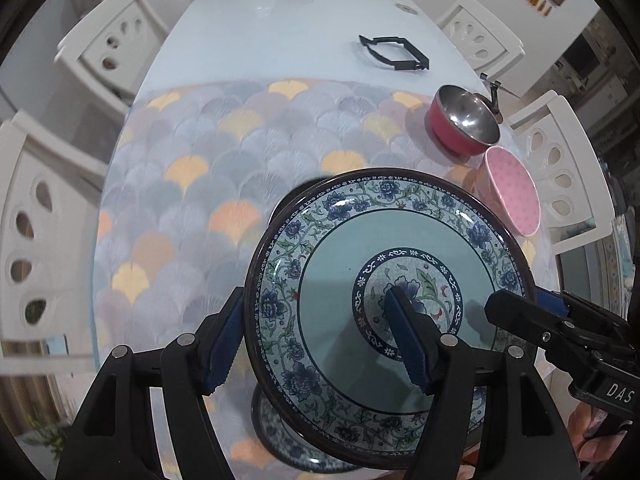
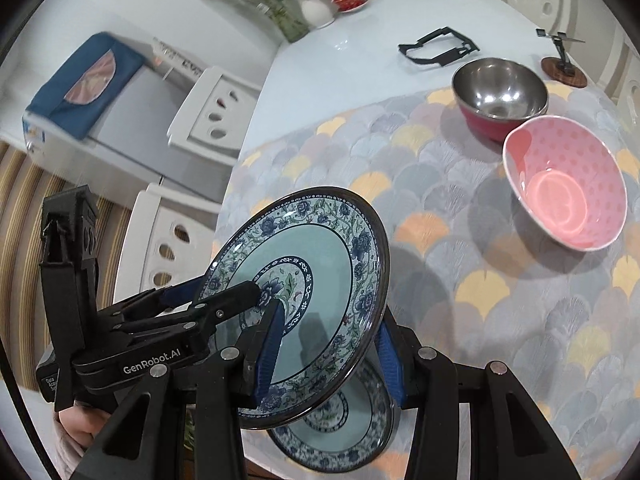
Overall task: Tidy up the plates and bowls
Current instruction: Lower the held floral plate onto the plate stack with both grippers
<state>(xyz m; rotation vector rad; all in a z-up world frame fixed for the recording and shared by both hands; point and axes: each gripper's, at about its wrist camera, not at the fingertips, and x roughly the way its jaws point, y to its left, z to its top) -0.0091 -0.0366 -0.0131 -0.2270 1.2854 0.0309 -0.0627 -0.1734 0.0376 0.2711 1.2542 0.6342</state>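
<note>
Both grippers clamp one blue floral plate (image 1: 384,316) and hold it tilted above the table (image 1: 248,40). The left gripper (image 1: 316,344) grips the plate's near left rim, one blue pad under the rim and the other pad on the plate's face near the central flower. The right gripper (image 2: 328,356) pinches the rim on the opposite side, one pad on the face and one behind the rim, its fingers set narrower than the left pair. A second floral plate (image 2: 340,432) lies flat on the scalloped cloth (image 1: 192,184) directly beneath the lifted one, at the near table edge. Farther along the cloth a steel bowl (image 2: 500,92) with a red outside stands upright, and a pink dotted bowl (image 2: 568,184) sits just in front of it, nearly touching. A black frame (image 1: 394,54) lies on the bare tabletop beyond the cloth. White chairs (image 1: 108,44) stand around the table.
</note>
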